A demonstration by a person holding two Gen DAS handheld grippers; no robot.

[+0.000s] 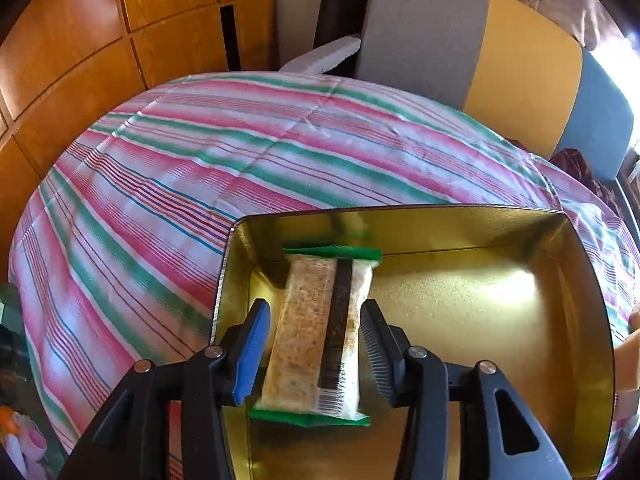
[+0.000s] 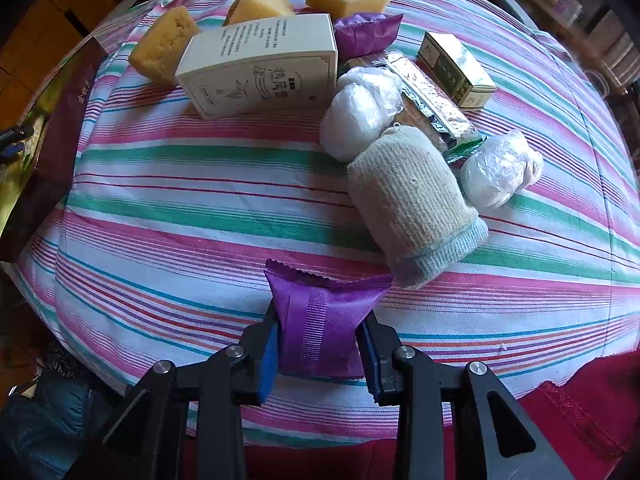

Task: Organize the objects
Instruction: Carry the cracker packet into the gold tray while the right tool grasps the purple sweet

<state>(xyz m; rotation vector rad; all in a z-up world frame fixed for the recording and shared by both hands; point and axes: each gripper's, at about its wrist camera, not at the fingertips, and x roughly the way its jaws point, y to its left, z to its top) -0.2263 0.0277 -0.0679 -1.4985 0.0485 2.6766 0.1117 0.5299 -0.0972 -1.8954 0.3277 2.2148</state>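
On the striped tablecloth (image 1: 168,184), left wrist view: gold tin (image 1: 520,240) open at 4 o'clock, the left gripper (image 1: 314,344) over it at 6. Jaws spread, pads clear of the snack bar (image 1: 316,332), which lies between them inside the tin's left end, green wrapper ends showing. Rest of tin floor bare. Wood panelling (image 1: 80,40) at 10 o'clock, grey, yellow and blue chair backs (image 1: 520,80) from 12 to 2.

Right wrist view: tin's dark outer wall (image 2: 60,132) at 9 o'clock. The right gripper (image 2: 320,344) at 6 o'clock, jaws pinching a purple packet (image 2: 320,320), lifted or resting I cannot tell. Clutter in the far half, left to right: yellow sponge blocks (image 2: 164,46) at 11, more behind at 12; white printed box (image 2: 260,68) in front of them; second purple packet (image 2: 368,34) just beside the box at 12. White plastic-wrapped ball (image 2: 360,116) at 1, touching a knitted cloth roll (image 2: 412,200) that lies tilted just beyond the held packet. Foil-and-green wrapped bar (image 2: 432,104) behind the roll, partly hidden. Green-and-silver small box (image 2: 456,70) at 1, another plastic-wrapped ball (image 2: 500,168) at 2. Red fabric (image 2: 560,420) at 5 o'clock, dark blue padded cloth (image 2: 44,420) at 7.
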